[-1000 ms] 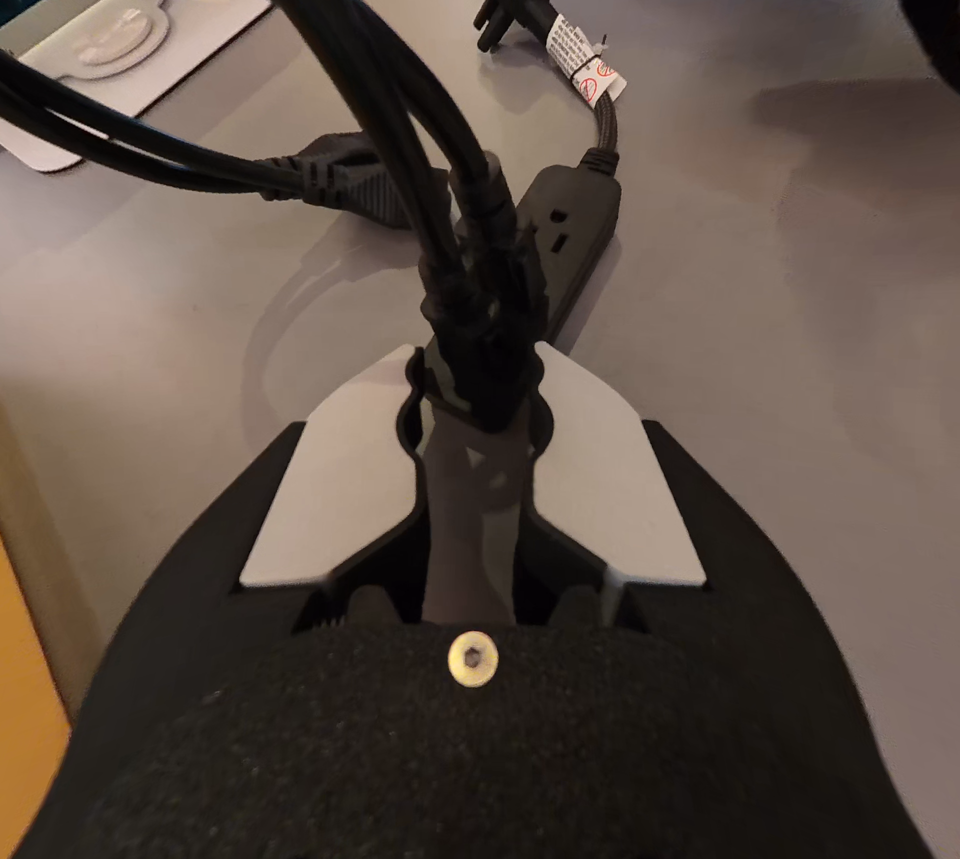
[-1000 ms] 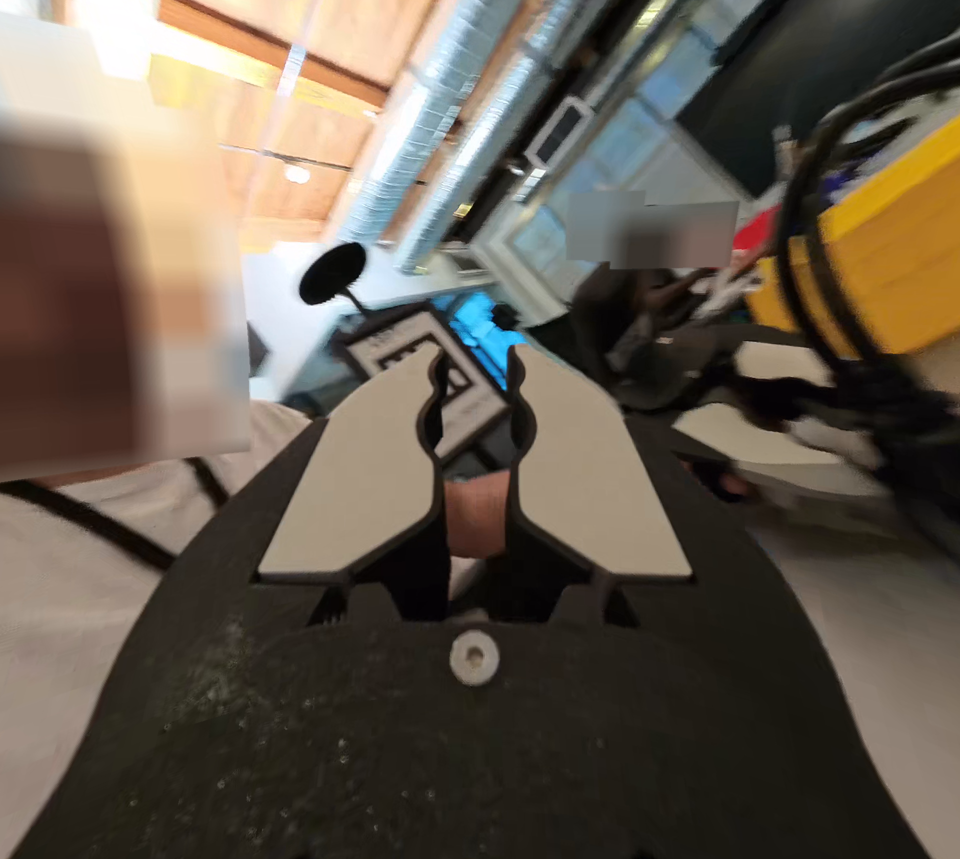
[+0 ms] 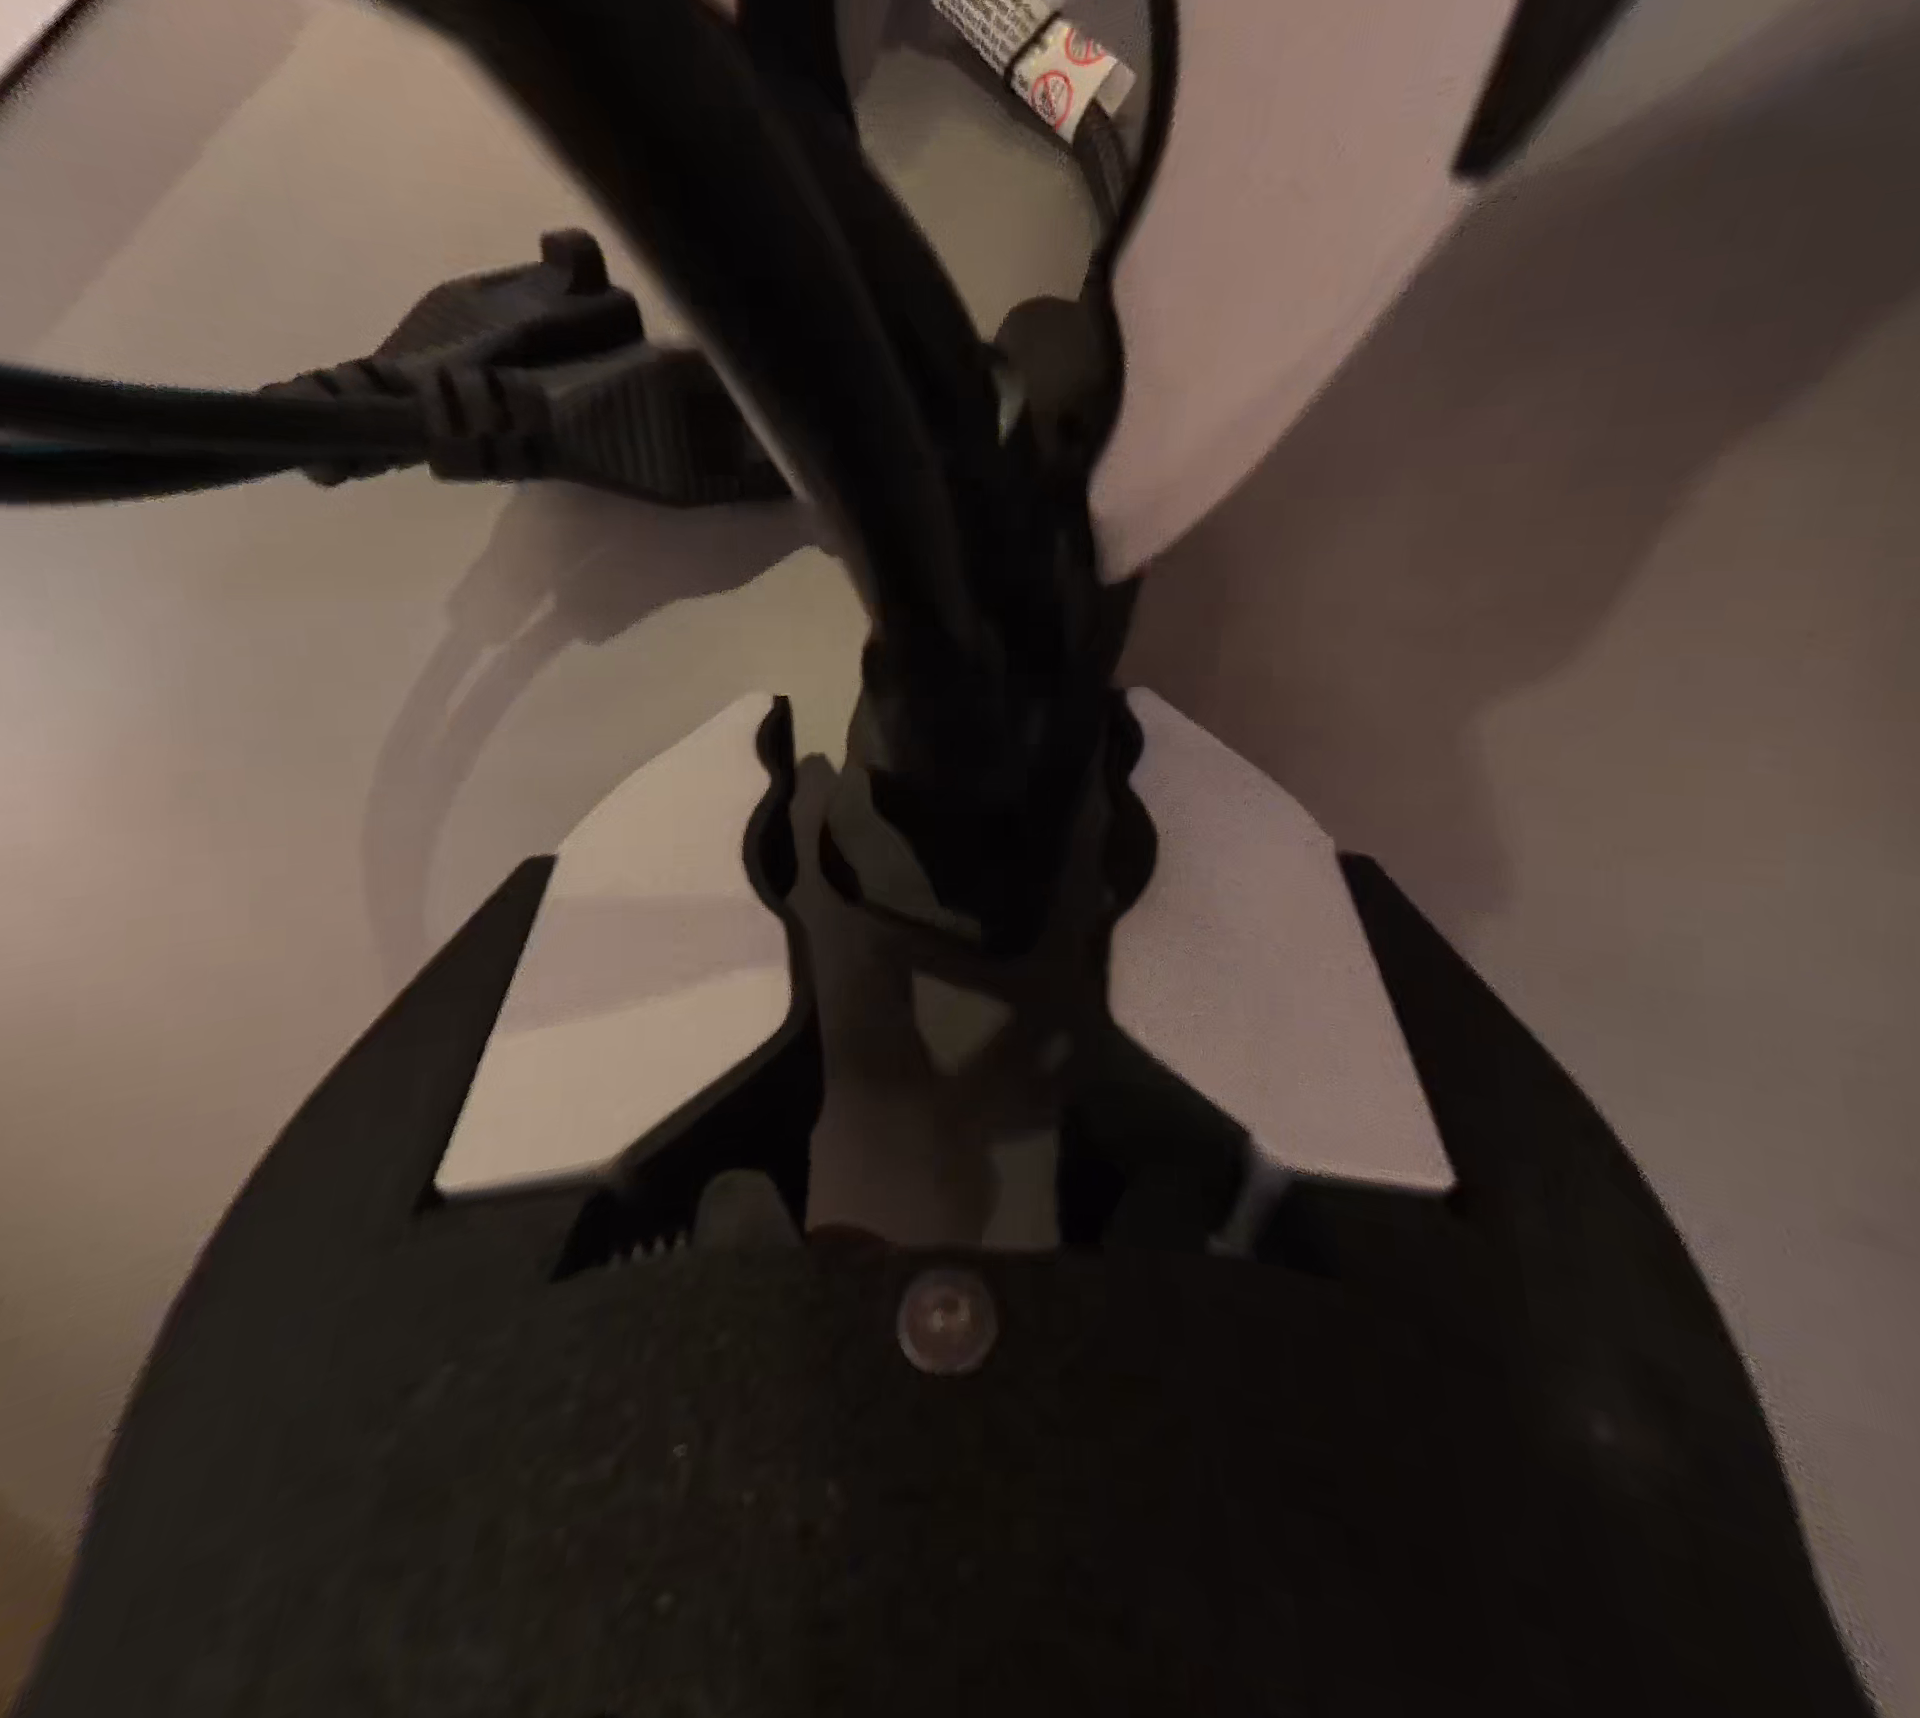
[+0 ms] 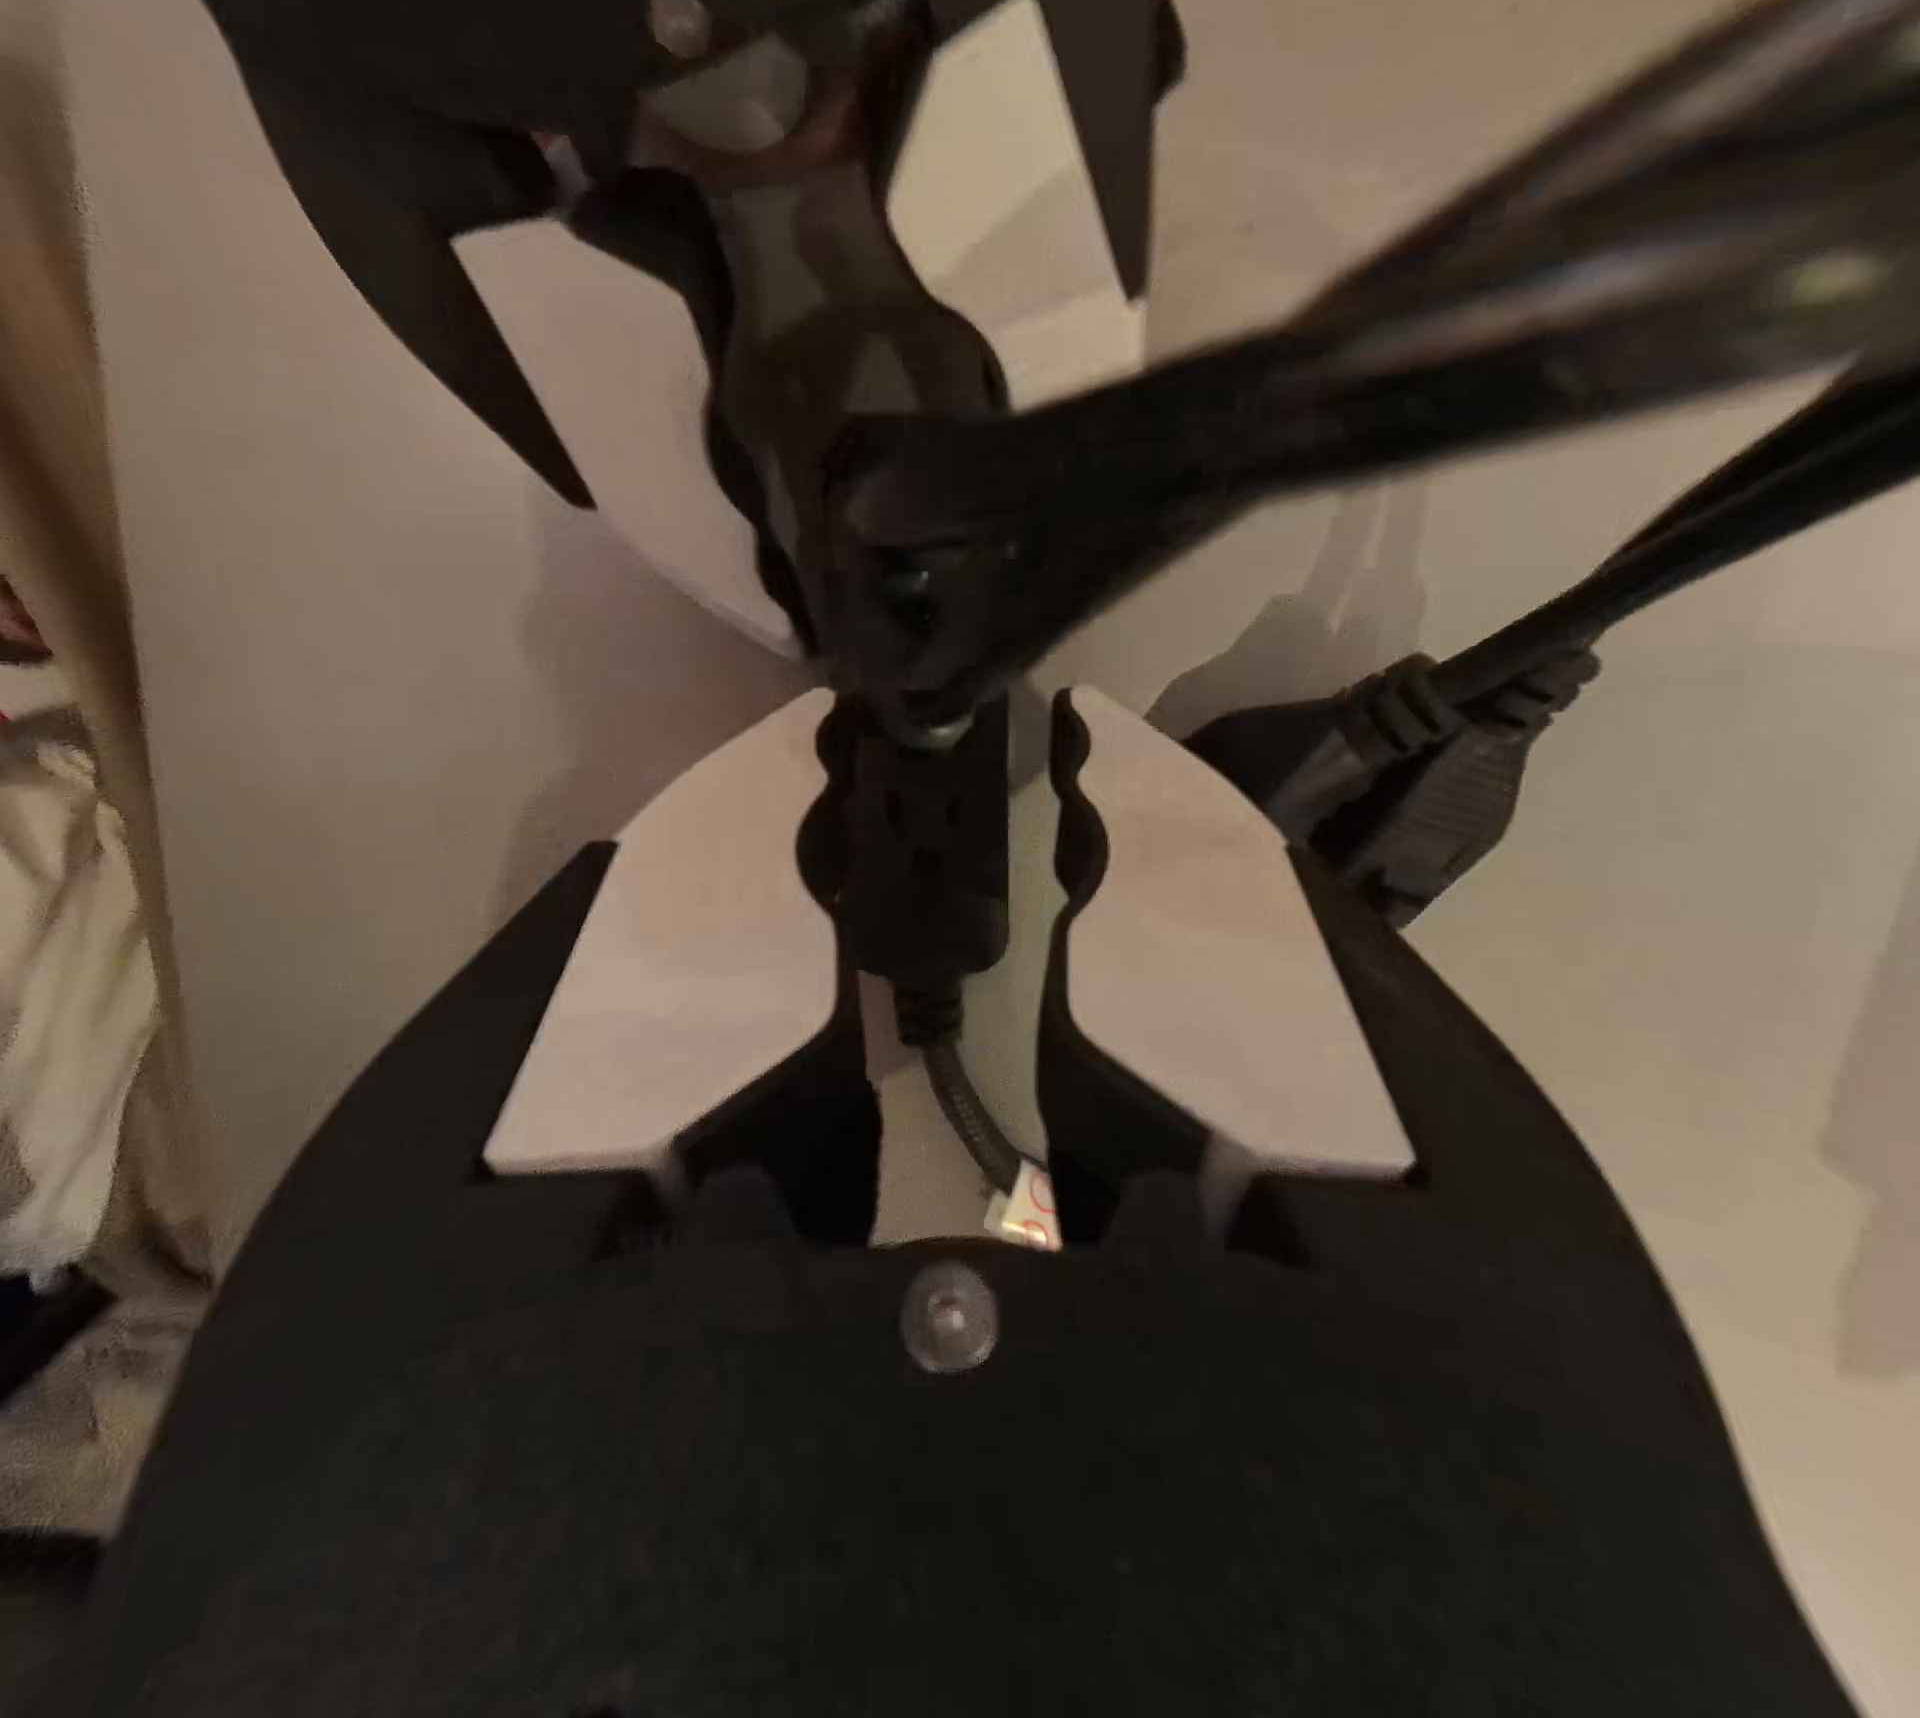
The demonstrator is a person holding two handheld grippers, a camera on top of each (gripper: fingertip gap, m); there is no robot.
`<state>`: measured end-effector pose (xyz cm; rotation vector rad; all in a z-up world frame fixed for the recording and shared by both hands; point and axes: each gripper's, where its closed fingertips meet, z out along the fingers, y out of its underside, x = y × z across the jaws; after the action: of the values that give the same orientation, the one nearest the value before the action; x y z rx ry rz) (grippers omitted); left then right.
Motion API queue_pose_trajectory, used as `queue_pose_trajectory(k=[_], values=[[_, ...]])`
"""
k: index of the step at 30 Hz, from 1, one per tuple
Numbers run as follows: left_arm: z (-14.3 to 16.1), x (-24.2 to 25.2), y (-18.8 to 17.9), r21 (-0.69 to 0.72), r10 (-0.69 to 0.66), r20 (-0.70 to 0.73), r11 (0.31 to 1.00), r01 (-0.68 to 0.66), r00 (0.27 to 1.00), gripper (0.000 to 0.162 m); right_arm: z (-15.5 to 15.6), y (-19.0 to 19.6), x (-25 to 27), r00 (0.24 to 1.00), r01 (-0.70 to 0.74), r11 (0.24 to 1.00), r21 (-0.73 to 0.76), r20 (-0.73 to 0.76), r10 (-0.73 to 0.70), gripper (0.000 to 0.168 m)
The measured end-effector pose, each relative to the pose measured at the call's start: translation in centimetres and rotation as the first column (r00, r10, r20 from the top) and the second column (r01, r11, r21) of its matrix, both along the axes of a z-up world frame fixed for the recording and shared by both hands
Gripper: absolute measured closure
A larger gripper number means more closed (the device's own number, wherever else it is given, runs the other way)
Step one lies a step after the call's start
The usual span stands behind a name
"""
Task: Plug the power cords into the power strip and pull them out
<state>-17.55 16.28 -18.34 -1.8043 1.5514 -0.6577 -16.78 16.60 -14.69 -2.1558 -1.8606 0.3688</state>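
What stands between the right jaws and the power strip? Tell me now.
Nothing visible does. The power strip already lies between the open jaws of the right gripper; the plug held by the left gripper sits beyond them.

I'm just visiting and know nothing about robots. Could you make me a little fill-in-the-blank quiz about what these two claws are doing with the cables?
1. The left gripper is shut on a black ____ with its cord attached.
2. The power strip lies between the fingers of the ____ gripper, with a gap on one side.
3. A second plug lies loose on the grey ____, held by neither gripper.

Missing words: plug; right; table
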Motion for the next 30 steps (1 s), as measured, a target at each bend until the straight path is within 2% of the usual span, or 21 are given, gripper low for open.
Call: queue_pose_trajectory(k=[3, 10, 15, 24, 30], values=[[-0.6, 1.0, -0.2, 0.009, -0.041, -0.037, 0.999, 0.042, 0.998, 0.114, -1.1, -0.5, -0.4, 0.996, -0.051, 0.999, 0.002, 0.070, 0.051, 0.136], [-0.7, 1.0, -0.1, 0.031, -0.040, -0.036, 0.999, 0.041, 0.999, 0.115, -1.4, -0.6, -0.4, 0.999, -0.052, 0.998, 0.038, 0.010, 0.052, 0.142], [-0.7, 1.4, -0.6, 0.018, -0.070, -0.032, 0.997, 0.070, 0.997, 0.115, -1.3, -1.1, 0.1, 0.995, -0.017, 1.000, 0.004, -0.103, 0.017, 0.142], [-0.6, 1.4, -0.5, 0.031, -0.065, -0.030, 0.997, 0.066, 0.997, 0.115, -1.3, -1.1, 0.1, 0.996, -0.073, 0.997, 0.032, -0.052, 0.075, 0.142], [-0.8, 1.4, -0.7, 0.013, -0.073, -0.040, 0.997, 0.073, 0.997, 0.116, -1.3, -1.0, -0.4, 0.994, -0.049, 0.999, -0.002, -0.094, 0.049, 0.143]])
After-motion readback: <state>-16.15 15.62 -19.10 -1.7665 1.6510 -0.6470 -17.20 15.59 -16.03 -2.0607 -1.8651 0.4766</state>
